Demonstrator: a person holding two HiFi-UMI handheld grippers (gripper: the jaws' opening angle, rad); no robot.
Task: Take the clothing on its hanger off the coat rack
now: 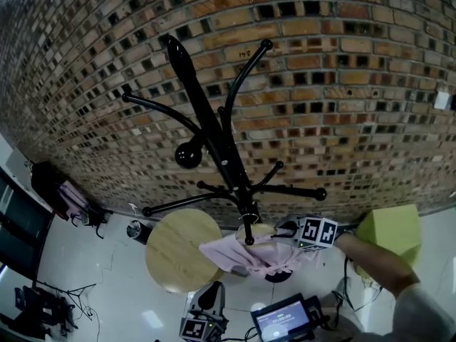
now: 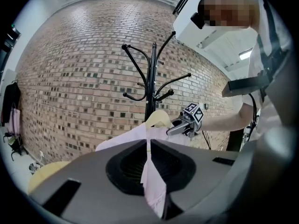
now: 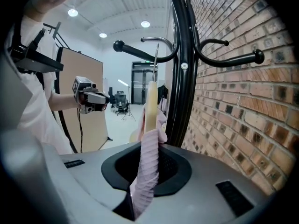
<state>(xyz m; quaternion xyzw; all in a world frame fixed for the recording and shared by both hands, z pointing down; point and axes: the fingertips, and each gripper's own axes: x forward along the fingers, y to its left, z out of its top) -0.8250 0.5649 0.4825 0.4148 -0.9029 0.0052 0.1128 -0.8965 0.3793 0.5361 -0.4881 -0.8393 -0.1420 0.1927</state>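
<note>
Gripping pink shirt (image 1: 249,256): left gripper (image 2: 149,146), right gripper (image 3: 149,148); brick scrawl (image 1: 244,52) illegible.

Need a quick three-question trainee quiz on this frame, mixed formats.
1. True or false: the left gripper has open, empty jaws.
2. The right gripper is shut on: A) a bag, B) the pink garment by the hanger, C) nothing.
3. Fill in: the wall behind the coat rack is ____.
Key: 1 false, it is shut on the pink garment; 2 B; 3 brick.
</note>
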